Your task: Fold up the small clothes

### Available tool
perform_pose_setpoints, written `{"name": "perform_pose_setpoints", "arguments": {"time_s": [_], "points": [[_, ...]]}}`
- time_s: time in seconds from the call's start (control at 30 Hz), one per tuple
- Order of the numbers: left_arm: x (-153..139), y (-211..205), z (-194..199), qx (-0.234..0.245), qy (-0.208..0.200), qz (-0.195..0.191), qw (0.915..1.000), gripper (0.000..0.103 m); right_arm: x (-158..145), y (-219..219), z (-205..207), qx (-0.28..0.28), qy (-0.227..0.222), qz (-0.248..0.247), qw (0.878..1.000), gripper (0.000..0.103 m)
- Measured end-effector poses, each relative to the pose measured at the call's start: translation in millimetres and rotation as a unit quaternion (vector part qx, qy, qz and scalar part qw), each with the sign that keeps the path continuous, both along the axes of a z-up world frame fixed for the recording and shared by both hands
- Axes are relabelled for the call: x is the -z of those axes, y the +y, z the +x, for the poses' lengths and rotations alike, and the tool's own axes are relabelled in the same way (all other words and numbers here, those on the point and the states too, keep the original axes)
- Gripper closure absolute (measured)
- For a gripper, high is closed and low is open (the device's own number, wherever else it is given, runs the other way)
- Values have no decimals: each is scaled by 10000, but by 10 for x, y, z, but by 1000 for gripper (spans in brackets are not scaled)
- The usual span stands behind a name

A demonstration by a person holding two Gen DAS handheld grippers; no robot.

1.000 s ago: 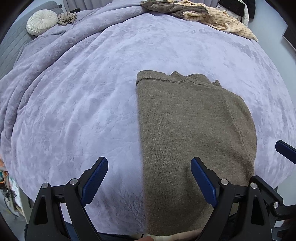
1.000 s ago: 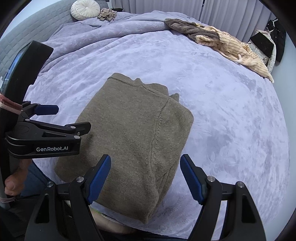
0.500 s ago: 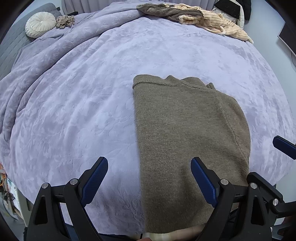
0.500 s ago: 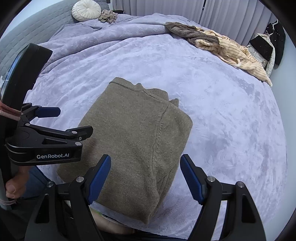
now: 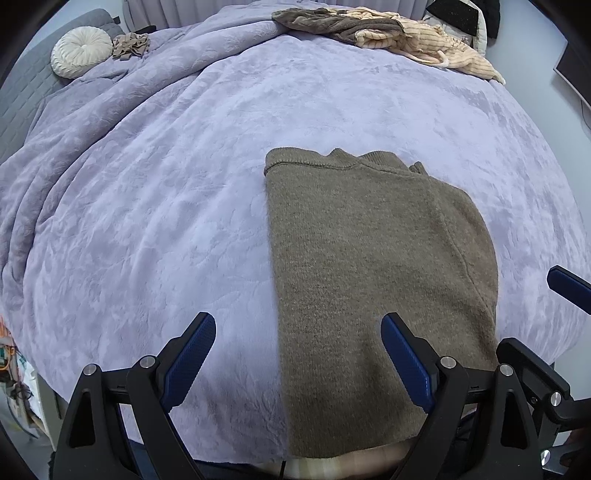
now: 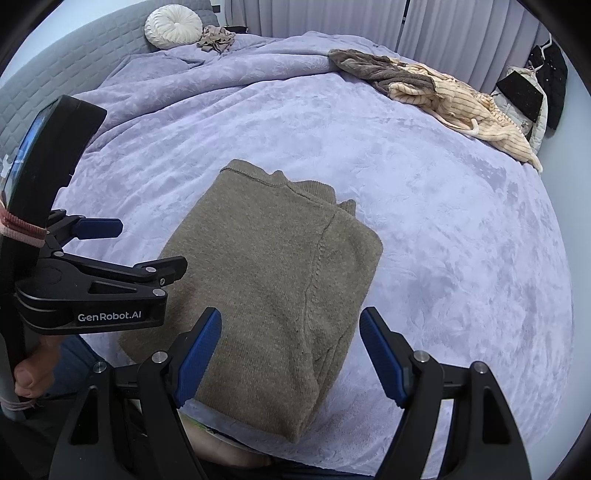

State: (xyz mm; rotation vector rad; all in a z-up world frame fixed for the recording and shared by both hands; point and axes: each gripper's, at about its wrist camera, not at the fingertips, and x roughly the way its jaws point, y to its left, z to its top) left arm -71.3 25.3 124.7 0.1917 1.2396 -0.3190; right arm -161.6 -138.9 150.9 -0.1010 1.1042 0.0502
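The olive sweater (image 5: 376, 266) lay folded into a narrow panel near the bed's (image 5: 184, 184) front edge, apparently awaiting a crosswise fold, while left gripper (image 5: 299, 354) and right gripper (image 6: 291, 350) hovered with fingers wide and empty.

The folded sweater (image 5: 369, 280) lies on the bed (image 5: 166, 206), near its front edge. A heap of clothes (image 5: 388, 33) sits at one o'clock behind it. A round cushion (image 5: 81, 51) and a small crumpled garment (image 5: 131, 44) rest side by side at eleven o'clock.
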Motion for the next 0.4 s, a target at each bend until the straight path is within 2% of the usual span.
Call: {"name": "perform_pose_setpoints", "arguments": {"time_s": [0.4], "points": [[-23,-17,-56,11,-41,38,10000,11,5,-25,-47,12,-32,62,10000,23]]}}
